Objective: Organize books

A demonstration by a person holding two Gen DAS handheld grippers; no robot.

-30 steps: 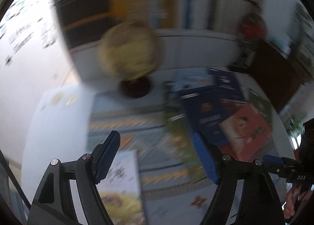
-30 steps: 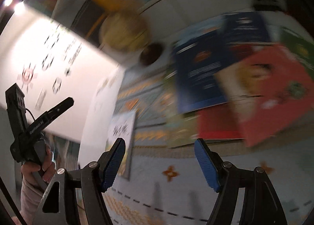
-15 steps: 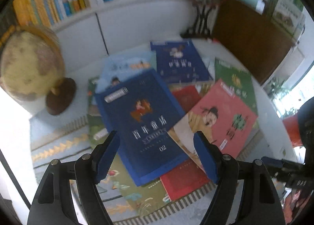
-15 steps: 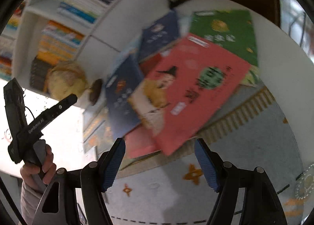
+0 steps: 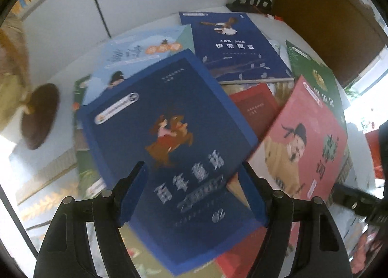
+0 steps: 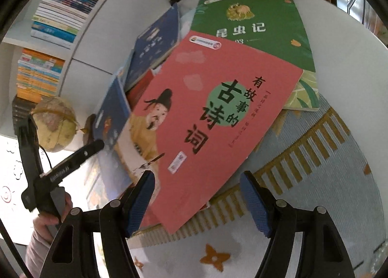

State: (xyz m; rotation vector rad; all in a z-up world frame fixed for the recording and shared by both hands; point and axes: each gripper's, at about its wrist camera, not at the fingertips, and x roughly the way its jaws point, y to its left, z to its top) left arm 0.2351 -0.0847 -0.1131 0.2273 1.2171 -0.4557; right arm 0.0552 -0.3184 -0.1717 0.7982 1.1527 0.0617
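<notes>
In the left wrist view, the left gripper [image 5: 192, 195] is seen released, its jaws apart over a dark blue book [image 5: 169, 147] filling the centre of the frame; a second blue book [image 5: 237, 52] at upper centre and a red book [image 5: 254, 105] are fully shown only here. Half a second earlier the dark blue book appeared smaller and farther off.

In the right wrist view, the right gripper [image 6: 196, 200] is likewise released, above the lower corner of a pink book [image 6: 213, 113], which overlaps a green book [image 6: 252, 25] at upper right. A bookshelf [image 6: 53, 35] and a globe [image 6: 54, 123] are seen at left, and the patterned cloth [image 6: 315, 181] at lower right.
</notes>
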